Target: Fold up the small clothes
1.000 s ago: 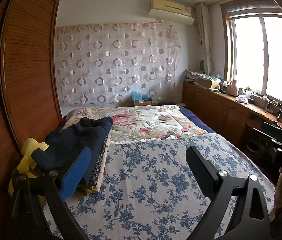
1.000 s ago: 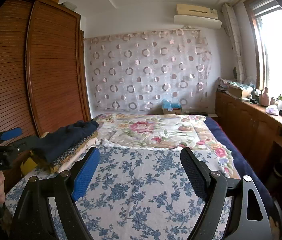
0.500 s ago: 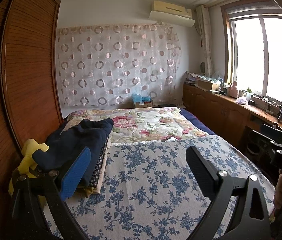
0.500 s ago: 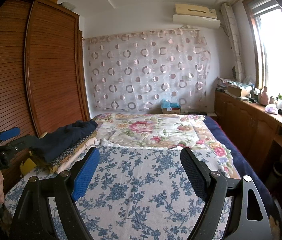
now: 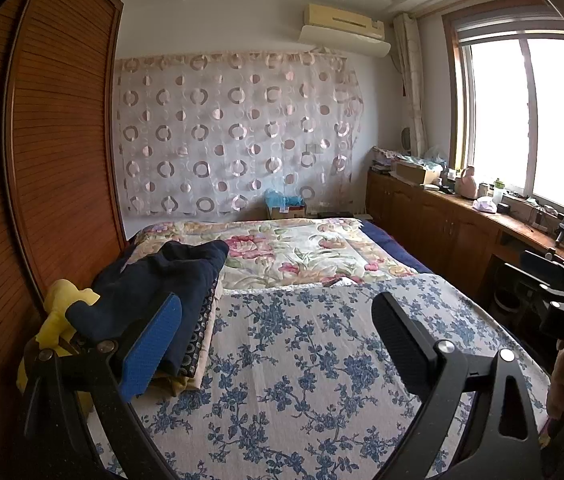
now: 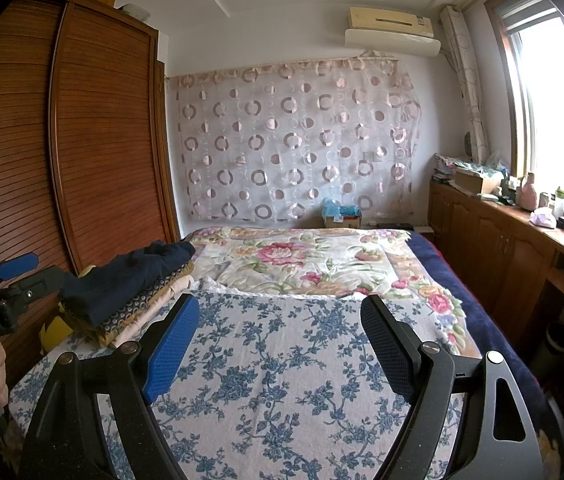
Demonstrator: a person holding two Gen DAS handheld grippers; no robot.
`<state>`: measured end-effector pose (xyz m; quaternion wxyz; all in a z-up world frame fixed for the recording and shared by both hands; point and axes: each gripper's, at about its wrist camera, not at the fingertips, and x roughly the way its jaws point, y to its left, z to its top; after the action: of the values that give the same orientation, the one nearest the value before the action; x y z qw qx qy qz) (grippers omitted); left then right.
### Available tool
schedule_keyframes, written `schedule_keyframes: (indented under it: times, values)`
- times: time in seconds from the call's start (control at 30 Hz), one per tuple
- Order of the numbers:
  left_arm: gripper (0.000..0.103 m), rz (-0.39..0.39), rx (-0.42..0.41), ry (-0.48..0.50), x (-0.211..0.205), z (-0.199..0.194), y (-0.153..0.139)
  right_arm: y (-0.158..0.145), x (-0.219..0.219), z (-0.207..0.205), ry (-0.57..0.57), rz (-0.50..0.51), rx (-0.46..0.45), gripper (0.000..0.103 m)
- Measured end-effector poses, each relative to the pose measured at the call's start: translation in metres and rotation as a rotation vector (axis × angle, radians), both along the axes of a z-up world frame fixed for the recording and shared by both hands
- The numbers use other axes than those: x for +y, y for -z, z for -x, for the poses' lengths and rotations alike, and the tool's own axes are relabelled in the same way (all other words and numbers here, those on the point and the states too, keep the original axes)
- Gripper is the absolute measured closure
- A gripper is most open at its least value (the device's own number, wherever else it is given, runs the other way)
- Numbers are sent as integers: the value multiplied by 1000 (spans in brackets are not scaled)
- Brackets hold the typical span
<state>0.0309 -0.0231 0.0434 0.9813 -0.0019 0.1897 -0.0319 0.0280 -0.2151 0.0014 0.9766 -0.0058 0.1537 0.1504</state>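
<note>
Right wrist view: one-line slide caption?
Open right hand-held gripper above blue floral bedspread; stack of clothes at bed's left edge.

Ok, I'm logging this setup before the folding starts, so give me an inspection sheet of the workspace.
Surface: blue-flowered white bedspread over the bed, bare in front of both grippers.
Job's things: stack of folded clothes, dark navy garment on top, at the bed's left edge.
Clutter: crumpled yellow cloth beside the stack.
Grippers: left gripper and right gripper both open, holding nothing.
Cables: nothing seen.
Surroundings: slatted wooden wardrobe, circle-patterned curtain, wooden window counter with bottles and boxes.
</note>
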Motion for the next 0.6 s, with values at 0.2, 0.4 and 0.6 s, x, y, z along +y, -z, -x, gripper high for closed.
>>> schedule_keyframes:
  times: [0.2, 0.4, 0.6]
  values:
    - [7, 1, 0, 1, 0, 0, 1, -1, -2, 0, 0, 1, -1, 19]
    - [7, 2, -2, 1, 1, 0, 2, 0, -2, -1, -3, 2, 0, 19]
    - [7, 2, -3, 1, 1, 1, 3, 0, -2, -1, -2, 1, 0, 19]
